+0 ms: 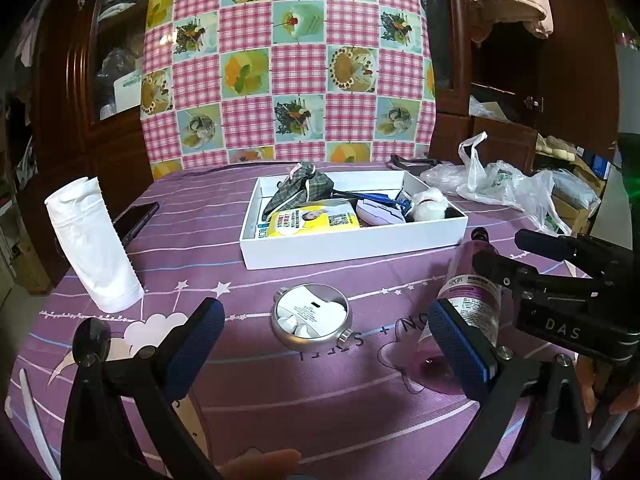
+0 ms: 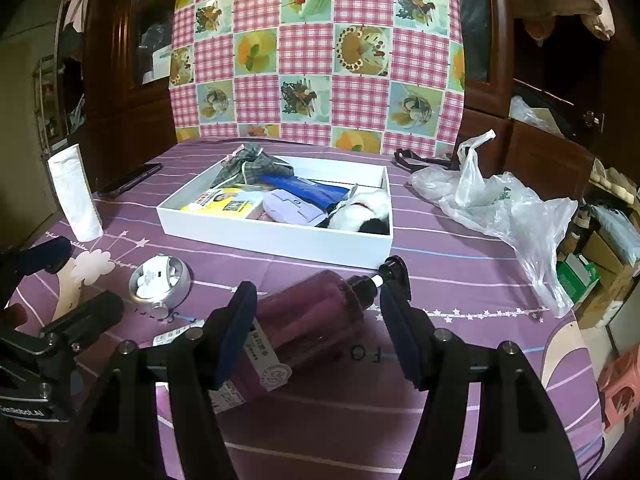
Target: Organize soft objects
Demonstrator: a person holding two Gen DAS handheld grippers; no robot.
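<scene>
A white box [image 1: 352, 245] [image 2: 280, 236] on the purple tablecloth holds a plaid cloth pouch [image 1: 304, 190] [image 2: 248, 168], a yellow packet [image 1: 312, 218], a lilac pouch [image 2: 290, 208] and a white plush toy [image 1: 430, 202] [image 2: 366, 208]. My left gripper [image 1: 324, 336] is open and empty above a round silver tin [image 1: 310, 316]. My right gripper [image 2: 320, 320] is open, its fingers either side of a purple pump bottle [image 2: 312, 320] that lies on the cloth; it also shows in the left wrist view [image 1: 470, 296].
A white fabric roll [image 1: 94, 246] [image 2: 76, 196] stands at the left, with a dark phone [image 1: 138, 216] behind it. A crumpled plastic bag [image 1: 492, 184] [image 2: 504, 208] lies at the right. A checked cloth hangs behind the table. Dark cabinets stand on both sides.
</scene>
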